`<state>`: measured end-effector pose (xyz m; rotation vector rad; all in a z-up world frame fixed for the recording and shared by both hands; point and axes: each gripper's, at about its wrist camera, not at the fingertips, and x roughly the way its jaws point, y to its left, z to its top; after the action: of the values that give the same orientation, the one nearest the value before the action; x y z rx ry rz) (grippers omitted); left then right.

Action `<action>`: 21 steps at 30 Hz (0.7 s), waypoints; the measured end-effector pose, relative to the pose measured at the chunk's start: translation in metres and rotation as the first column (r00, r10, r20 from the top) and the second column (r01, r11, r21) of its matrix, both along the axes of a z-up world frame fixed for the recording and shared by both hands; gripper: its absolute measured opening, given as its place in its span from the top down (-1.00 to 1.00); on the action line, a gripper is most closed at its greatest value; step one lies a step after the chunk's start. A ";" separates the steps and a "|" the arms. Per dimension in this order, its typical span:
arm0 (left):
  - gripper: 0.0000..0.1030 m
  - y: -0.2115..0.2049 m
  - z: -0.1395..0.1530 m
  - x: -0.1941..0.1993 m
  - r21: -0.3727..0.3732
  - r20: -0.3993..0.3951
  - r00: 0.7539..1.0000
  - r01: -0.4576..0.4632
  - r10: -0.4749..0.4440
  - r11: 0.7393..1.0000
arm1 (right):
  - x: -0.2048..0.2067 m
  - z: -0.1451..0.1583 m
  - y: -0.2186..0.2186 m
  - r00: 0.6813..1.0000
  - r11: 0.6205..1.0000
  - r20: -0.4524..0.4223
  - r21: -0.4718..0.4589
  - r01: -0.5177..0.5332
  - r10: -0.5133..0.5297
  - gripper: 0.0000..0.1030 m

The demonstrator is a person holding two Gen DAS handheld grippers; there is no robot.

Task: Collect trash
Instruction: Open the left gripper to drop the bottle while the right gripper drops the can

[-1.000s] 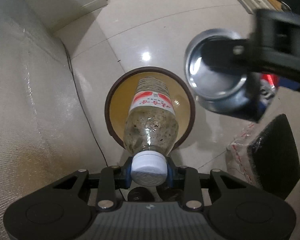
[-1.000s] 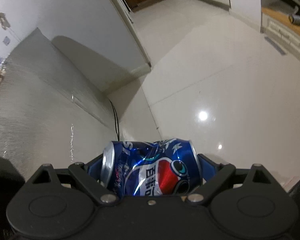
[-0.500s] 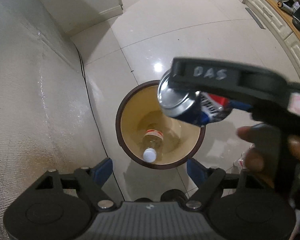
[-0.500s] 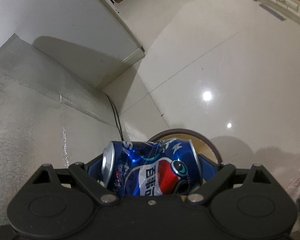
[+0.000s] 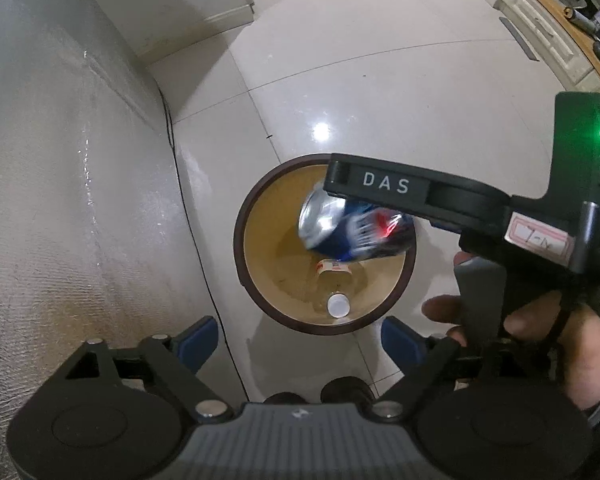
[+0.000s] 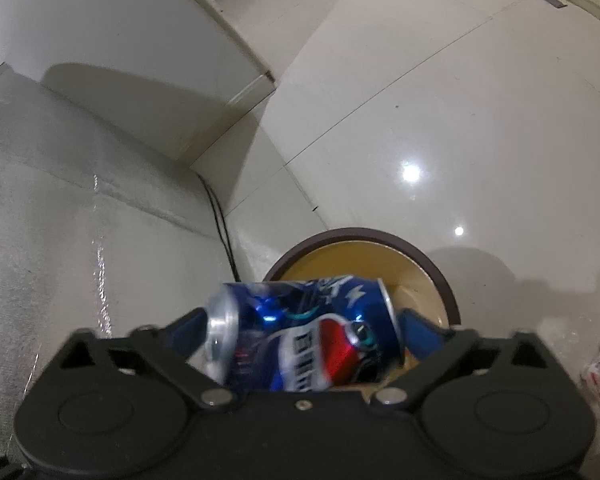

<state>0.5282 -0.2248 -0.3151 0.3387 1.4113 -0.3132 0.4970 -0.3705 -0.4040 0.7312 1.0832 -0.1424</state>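
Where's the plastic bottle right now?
Left wrist view: the plastic bottle lies inside the round brown bin, white cap toward the camera, below the blue soda can.

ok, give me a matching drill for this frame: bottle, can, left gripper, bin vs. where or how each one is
A. plastic bottle
B. blue can
C. left gripper
D. bin

1. jaws open, empty
2. standing on the tiled floor
3. lying inside the bin
4. over the bin, between the jaws of the right gripper

Pairs: A-3, B-4, C-1, D-2
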 end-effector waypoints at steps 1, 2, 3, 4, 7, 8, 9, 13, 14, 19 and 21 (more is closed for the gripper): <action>-0.77 -0.001 0.001 -0.002 -0.003 0.001 1.000 0.007 -0.007 1.000 | -0.001 0.002 -0.001 1.000 1.000 0.008 -0.006 -0.005 0.005 -1.00; -0.80 -0.002 0.002 -0.003 -0.006 0.001 1.000 0.012 -0.012 1.000 | -0.002 0.003 -0.002 1.000 1.000 0.014 -0.014 -0.011 0.011 -1.00; -0.81 -0.001 0.000 -0.003 -0.009 0.001 1.000 0.015 -0.015 1.000 | -0.003 0.005 -0.003 1.000 1.000 0.014 -0.018 -0.020 0.020 -1.00; -0.82 -0.001 0.000 -0.004 -0.009 -0.001 1.000 0.015 -0.015 1.000 | -0.004 0.006 -0.004 0.999 0.999 0.011 -0.020 -0.032 0.033 -1.00; -0.82 -0.001 0.000 -0.006 -0.008 -0.003 1.000 0.010 -0.010 1.000 | -0.005 0.011 -0.006 0.997 0.997 0.001 -0.035 -0.075 0.075 -1.00; -0.83 0.000 0.000 -0.007 -0.005 -0.003 1.000 0.007 -0.007 1.000 | -0.006 0.013 -0.006 0.996 0.995 0.000 -0.042 -0.088 0.088 -1.00; -0.84 -0.001 0.000 -0.008 -0.002 -0.004 1.000 0.005 -0.005 1.000 | -0.007 0.015 -0.006 0.995 0.993 -0.001 -0.047 -0.104 0.104 -1.00; -0.86 -0.001 0.000 -0.010 0.001 -0.008 1.000 0.000 0.000 1.000 | -0.010 0.021 -0.008 0.988 0.986 -0.016 -0.056 -0.155 0.154 -1.00; -0.88 -0.001 0.000 -0.011 0.001 -0.007 1.000 -0.002 0.002 1.000 | -0.012 0.022 -0.009 0.986 0.984 -0.018 -0.061 -0.166 0.166 -1.00; -0.92 0.002 0.001 -0.014 -0.002 -0.007 1.000 -0.018 0.018 1.000 | -0.018 0.030 -0.006 0.975 0.967 -0.033 -0.124 -0.223 0.221 -1.00; -0.95 0.004 -0.004 -0.010 -0.006 -0.009 0.999 -0.032 0.032 0.999 | -0.021 0.035 -0.006 0.971 0.959 -0.039 -0.152 -0.241 0.238 -1.00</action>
<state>0.5185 -0.2208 -0.3191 0.3097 1.4228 -0.2924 0.4764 -0.3765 -0.3694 0.4544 1.1580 -0.0269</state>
